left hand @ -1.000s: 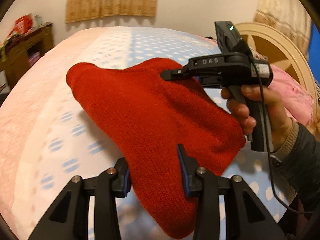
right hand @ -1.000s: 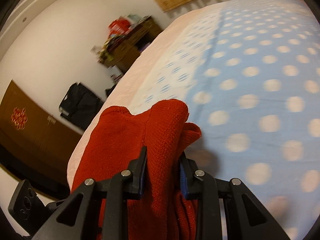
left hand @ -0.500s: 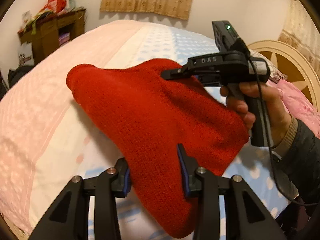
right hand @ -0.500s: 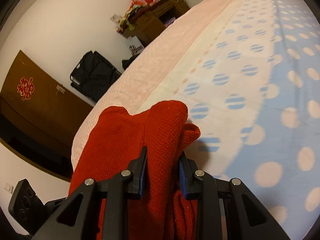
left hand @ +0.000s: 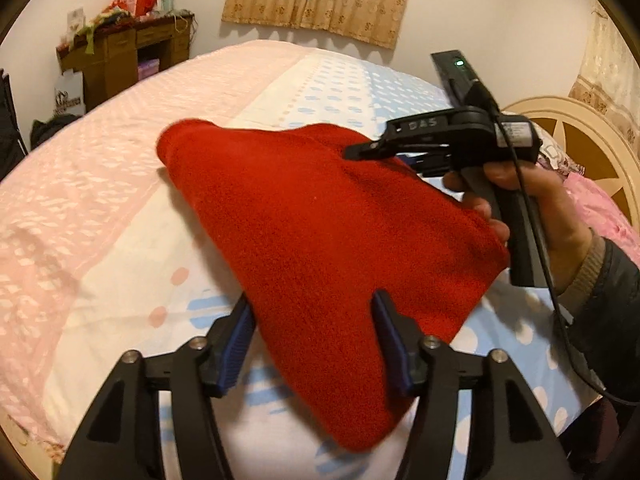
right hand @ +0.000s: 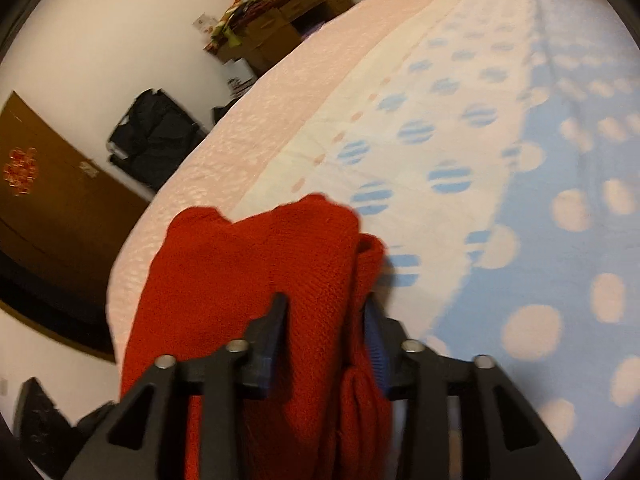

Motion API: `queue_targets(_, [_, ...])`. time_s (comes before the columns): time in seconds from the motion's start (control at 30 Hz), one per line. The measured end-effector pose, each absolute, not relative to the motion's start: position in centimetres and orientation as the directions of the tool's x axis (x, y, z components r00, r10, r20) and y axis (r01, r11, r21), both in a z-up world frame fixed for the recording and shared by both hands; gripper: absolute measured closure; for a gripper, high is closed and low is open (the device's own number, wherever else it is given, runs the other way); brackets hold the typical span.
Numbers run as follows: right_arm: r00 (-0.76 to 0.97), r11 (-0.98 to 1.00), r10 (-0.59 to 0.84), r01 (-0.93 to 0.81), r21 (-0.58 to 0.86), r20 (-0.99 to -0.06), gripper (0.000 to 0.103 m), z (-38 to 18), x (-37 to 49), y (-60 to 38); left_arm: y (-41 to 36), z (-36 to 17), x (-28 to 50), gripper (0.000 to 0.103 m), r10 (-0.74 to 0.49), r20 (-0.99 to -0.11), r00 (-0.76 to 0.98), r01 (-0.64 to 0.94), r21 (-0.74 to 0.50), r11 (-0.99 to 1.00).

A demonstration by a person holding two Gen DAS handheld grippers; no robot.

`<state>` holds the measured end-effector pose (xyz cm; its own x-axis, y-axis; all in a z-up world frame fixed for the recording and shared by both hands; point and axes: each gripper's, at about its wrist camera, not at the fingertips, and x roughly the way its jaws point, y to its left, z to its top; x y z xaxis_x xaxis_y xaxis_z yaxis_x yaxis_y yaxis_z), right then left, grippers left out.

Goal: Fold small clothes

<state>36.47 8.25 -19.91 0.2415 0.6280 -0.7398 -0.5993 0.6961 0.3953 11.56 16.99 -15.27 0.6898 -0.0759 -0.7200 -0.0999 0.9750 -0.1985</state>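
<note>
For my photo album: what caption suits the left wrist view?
Two handheld grippers, left and right, release a red knit garment onto a bed.

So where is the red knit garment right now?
The red knit garment lies over the dotted bedspread, between the pads of the left hand-held gripper and the right hand-held gripper, whose jaws are both opening.

Red knit garment [left hand: 320,240] — small, thick ribbed weave, folded over into a rough triangle. Left-wrist view: broad edge runs from 10 o'clock to 3 o'clock, tapering to a rounded tip at 6 o'clock, draped above the dotted bedspread [left hand: 120,280]. Right-wrist view: bunched at 7 o'clock, a rolled edge along its right side — layers doubled.
</note>
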Motion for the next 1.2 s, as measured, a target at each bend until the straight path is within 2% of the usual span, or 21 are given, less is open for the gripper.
queue_targets(0.07, [0.325,0.726,0.604,-0.601,0.334,-0.728,0.038,-17.9,35.1,7.2,17.1,-14.3,10.1,0.027,-0.007,-0.7,0.715,-0.128,-0.141,0.982])
queue_targets(0.13, [0.404,0.752,0.571,-0.605,0.26,-0.715,0.037,-15.8,32.9,6.4,17.3,-13.6,8.8,0.015,0.042,-0.682,0.73,-0.153,-0.104,0.983])
queue_targets(0.2, [0.48,0.776,0.543,-0.6,0.193,-0.689,0.035,-13.8,30.3,5.6,17.8,-12.8,7.7,0.011,0.071,-0.657,0.75,-0.174,-0.093,0.98])
queue_targets(0.37, [0.564,0.783,0.526,-0.614,0.103,-0.636,0.03,-11.3,24.0,4.5,19.2,-10.8,6.4,0.008,0.116,-0.606,0.787,-0.224,-0.105,0.969])
queue_targets(0.67, [0.633,0.773,0.524,-0.634,0.008,-0.57,0.028,-9.3,16.0,4.1,20.3,-8.5,4.9,0.008,0.133,-0.531,0.837,-0.241,-0.139,0.96])
queue_targets(0.8, [0.651,0.774,0.522,-0.633,-0.015,-0.551,0.027,-8.6,14.5,3.9,20.0,-7.9,4.7,0.003,0.143,-0.509,0.849,-0.243,-0.136,0.96])
queue_targets(1.2, [0.667,0.774,0.527,-0.633,-0.026,-0.527,0.026,-7.7,12.2,3.2,19.7,-7.4,4.1,0.003,0.145,-0.48,0.865,-0.236,-0.135,0.962])
